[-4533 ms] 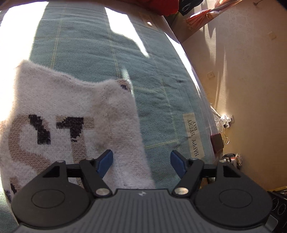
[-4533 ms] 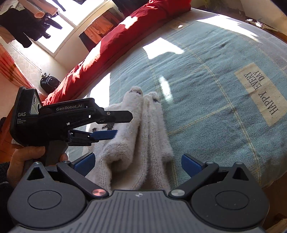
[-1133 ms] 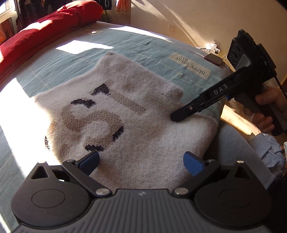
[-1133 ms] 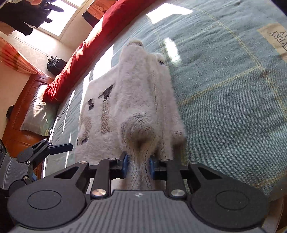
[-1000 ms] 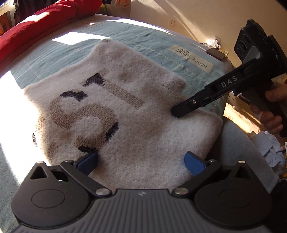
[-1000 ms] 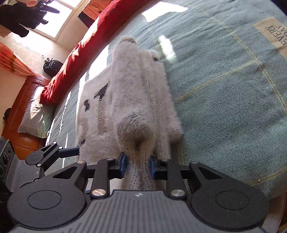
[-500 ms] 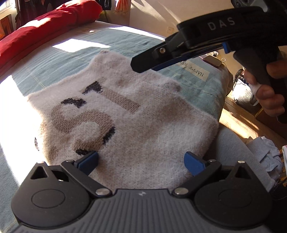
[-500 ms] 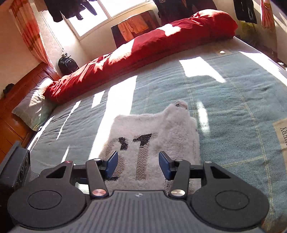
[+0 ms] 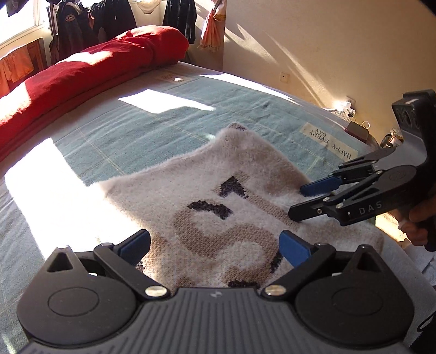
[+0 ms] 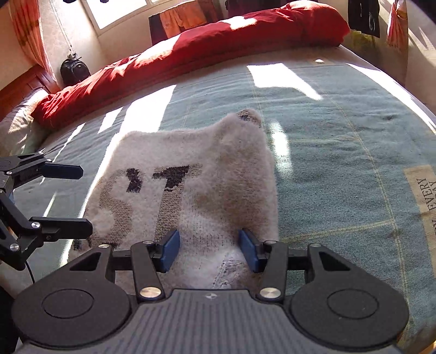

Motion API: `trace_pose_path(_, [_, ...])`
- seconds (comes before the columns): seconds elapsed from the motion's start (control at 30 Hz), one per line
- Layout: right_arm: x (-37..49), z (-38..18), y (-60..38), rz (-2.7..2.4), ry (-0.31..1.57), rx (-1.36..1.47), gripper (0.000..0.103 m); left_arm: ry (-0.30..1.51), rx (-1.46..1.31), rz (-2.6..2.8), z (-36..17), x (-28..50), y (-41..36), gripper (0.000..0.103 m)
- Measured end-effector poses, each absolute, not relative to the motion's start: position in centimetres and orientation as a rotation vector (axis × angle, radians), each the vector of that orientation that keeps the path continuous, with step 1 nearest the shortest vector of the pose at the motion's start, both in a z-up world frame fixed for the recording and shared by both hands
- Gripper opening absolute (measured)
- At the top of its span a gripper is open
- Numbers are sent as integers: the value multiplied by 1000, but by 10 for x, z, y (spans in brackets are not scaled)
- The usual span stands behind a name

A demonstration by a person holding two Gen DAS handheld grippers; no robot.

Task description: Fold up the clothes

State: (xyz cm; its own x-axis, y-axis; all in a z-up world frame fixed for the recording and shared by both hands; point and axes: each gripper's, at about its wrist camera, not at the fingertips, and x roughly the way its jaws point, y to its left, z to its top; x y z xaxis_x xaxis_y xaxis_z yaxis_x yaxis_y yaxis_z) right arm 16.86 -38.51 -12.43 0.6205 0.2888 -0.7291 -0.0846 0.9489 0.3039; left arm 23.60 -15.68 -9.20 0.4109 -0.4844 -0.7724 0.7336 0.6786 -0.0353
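We are seeing the fuzzy white sweater [image 10: 190, 174] lying on the bed [image 10: 340, 141], sleeve side already folded in; further folds are remaining. Its long axis is running from us toward the red duvet [image 10: 190, 46]. The right tool [image 10: 208, 252] has just been opening, half-spread and gripping nothing; the left tool [image 9: 215, 245] is gaping wide, empty.

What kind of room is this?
Most likely a bedroom: a fuzzy white knitted sweater lies on a bed under a blue-green checked cover, with a rolled red duvet and dark clothes hanging by the window.
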Motion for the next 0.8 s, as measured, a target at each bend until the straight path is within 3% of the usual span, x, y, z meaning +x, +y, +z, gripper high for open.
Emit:
trace_pose_path(0.23, [169,-128,-393,234,865,307,55,908,222,-787,-110,251,-151,101])
trace_pose_path(0.4, [170,-126,-396,291,861,351,74,930,182,-806,-101,253,-151,98])
trace_pose_path(0.8, [250,-76,-407,436,812,319,81,857,207,-779,-110,243,-151,99])
